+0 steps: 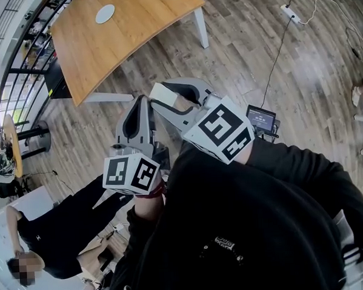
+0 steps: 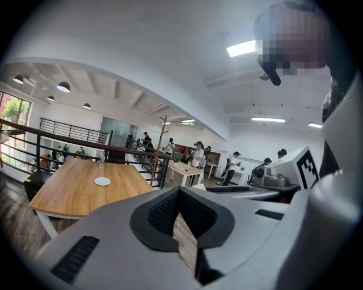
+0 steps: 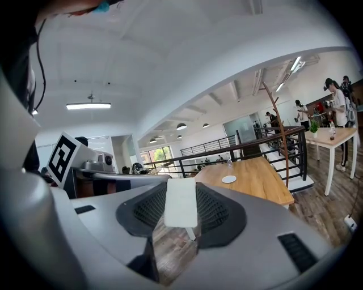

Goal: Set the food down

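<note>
Food bar: white flat slab with a thin stick at its lower end; upright between the right jaw pads; held in the air, well apart from the table
Right gripper: clamped on the food bar, one pad against each side
Left gripper: jaws together at the tips, nothing between them; just beside the right gripper, on its left
Table: wooden top with a curved near edge and white legs; ahead of both grippers
Plate: small, round, white; on the table toward its far side; bare wood all round it
Railing: black bars close along the table's left side; hems that side in
Floor: wood planks; open stretch between the grippers and the table's near edge, and more to the right of the table
Power strip: white, on the floor at far right; cables trail from it; well apart from the table
Bystander: black top; low at left, near the left gripper's side
Writing: marker cube on each gripper shows black-and-white squares, no letters; small screen under the right gripper, digits too small to read; chest logo illegible
</note>
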Demonstrator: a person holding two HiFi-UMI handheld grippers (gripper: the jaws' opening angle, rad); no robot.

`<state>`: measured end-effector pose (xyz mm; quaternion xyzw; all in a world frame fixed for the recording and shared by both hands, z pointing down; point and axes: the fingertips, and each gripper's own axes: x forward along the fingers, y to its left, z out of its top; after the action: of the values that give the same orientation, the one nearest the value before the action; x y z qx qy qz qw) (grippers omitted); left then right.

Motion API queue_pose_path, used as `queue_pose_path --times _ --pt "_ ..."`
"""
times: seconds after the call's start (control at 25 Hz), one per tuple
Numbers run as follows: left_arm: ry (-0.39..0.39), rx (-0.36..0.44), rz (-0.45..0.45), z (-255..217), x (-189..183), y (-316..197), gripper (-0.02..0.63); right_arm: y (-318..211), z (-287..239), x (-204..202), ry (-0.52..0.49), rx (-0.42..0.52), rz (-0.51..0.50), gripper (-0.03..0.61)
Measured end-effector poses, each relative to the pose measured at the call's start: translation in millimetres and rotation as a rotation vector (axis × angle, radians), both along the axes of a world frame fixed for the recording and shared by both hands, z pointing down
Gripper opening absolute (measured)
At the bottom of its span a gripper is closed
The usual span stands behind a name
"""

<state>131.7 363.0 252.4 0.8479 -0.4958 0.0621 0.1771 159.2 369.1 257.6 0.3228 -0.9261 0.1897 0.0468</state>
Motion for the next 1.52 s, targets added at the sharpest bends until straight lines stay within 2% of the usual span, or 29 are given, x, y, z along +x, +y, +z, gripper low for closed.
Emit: queue_pose_path --times 0.28,0.48,1.08,1.52 --pt "0.029 0.035 0.042 -4.9 -18.0 -27.8 -0.003 -25.9 -4.2 -17.9 0.04 0.044 0.037 0.17" --pt "0.042 0.031 0.058 2.4 -43.2 -47.2 -0.003 -46.1 4.7 -41.7 0.075 0.048 0.047 0.17" --pt "0.088 0.036 0.081 4.7 -139.6 -121.0 -0.003 -117.9 1.7 -141.2 0.121 0.048 0.053 0.17" --pt "0.12 0.045 0.077 2.9 -205.0 -140.3 -0.003 -138.3 0.6 -205.0 0.17 0.068 0.043 0.17"
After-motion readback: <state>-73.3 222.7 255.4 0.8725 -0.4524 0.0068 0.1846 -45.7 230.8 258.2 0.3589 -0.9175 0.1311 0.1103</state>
